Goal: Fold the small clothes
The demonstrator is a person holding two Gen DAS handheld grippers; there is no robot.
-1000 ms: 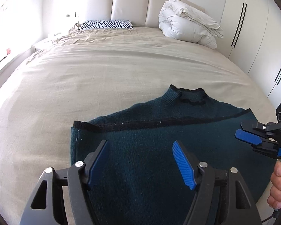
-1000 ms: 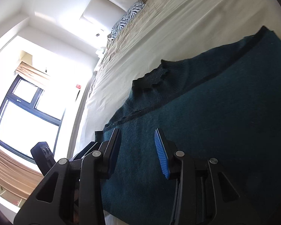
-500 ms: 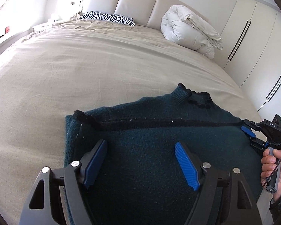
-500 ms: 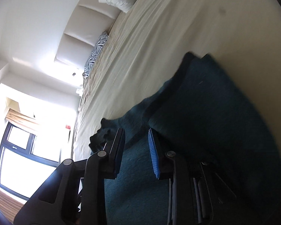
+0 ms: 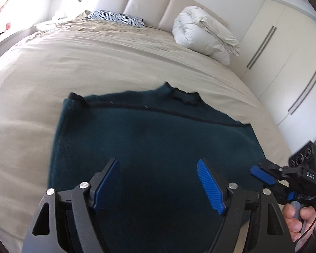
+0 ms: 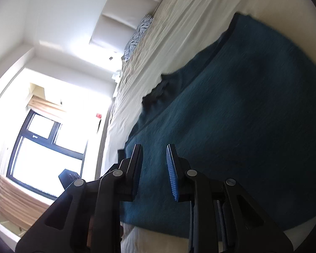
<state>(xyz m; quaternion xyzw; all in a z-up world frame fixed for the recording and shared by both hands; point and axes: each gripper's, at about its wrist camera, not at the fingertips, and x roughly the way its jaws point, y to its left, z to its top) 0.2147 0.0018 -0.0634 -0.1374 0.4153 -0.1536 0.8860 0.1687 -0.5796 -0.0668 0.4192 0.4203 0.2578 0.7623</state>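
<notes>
A dark teal knitted sweater (image 5: pixel 153 147) lies folded on the beige bed, its collar (image 5: pixel 183 97) pointing to the headboard and a black trim line across its upper part. My left gripper (image 5: pixel 158 181) is open and empty, hovering over the sweater's near half. My right gripper (image 6: pixel 153 164) is open with a narrower gap and empty, above the sweater (image 6: pixel 242 116) near its front edge. The right gripper also shows in the left wrist view (image 5: pixel 263 175) at the sweater's right edge, held by a hand.
The beige bed sheet (image 5: pixel 94 63) stretches far beyond the sweater. A rolled white duvet (image 5: pixel 204 35) and a zebra pillow (image 5: pixel 115 18) lie by the headboard. White wardrobes (image 5: pixel 284 52) stand on the right. A window (image 6: pixel 42 147) is on the left.
The right gripper has pulled back from the sweater's right edge toward the near edge. The left gripper has moved slightly closer over the sweater. The sweater lies still.
</notes>
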